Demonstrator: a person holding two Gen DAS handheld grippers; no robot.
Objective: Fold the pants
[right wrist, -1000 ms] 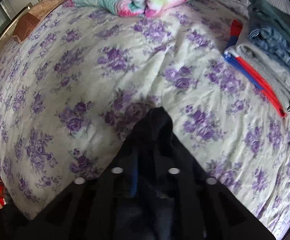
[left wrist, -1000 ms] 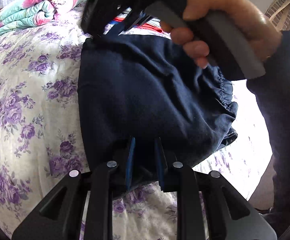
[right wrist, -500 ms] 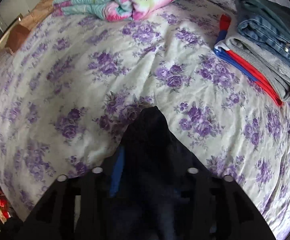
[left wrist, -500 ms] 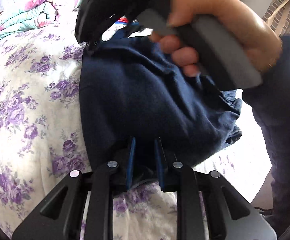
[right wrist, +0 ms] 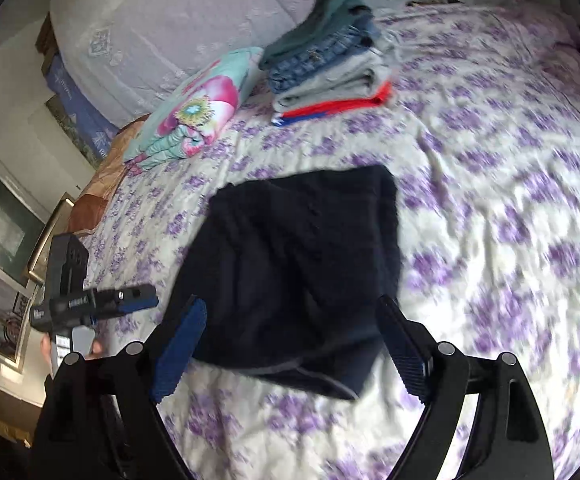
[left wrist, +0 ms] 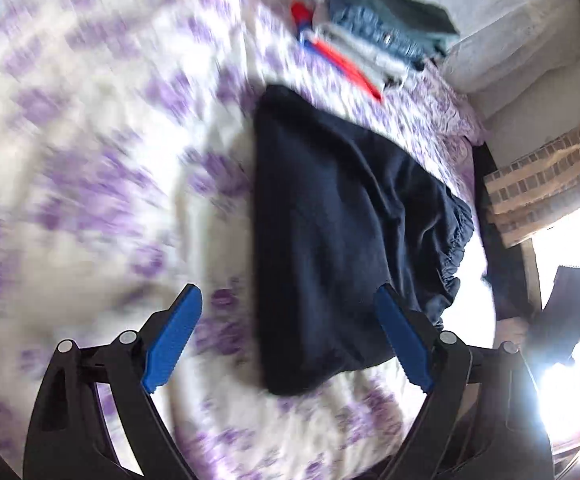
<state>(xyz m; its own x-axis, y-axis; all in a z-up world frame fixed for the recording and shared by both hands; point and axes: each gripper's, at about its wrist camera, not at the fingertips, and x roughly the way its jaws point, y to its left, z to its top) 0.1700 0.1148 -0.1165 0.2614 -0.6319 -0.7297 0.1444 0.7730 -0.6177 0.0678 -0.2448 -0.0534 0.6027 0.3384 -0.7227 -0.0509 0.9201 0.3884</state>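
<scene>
Change: both tools, a second ago clamped on the pants (left wrist: 330, 216), now gape wide and empty.
Left tool (left wrist: 288, 340): spread wide, holding nothing.
Right tool (right wrist: 290, 350): likewise.
Meaning: pants lie folded on the bed (right wrist: 490, 200); through the blur, probably finished.

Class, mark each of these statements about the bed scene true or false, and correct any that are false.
1. The dark navy fabric pants lie folded on the purple-flowered bedspread. True.
2. The left hand-held gripper is clamped on the pants. False: its jaws are spread wide, holding nothing.
3. A stack of folded clothes with denim and a red-edged item sits on the bed beyond the pants. True.
4. The right hand-held gripper is shut on the pants. False: its jaws stand open, with nothing held.
5. The pants rest on top of the clothes stack. False: they lie apart from it, on the bedspread.
</scene>
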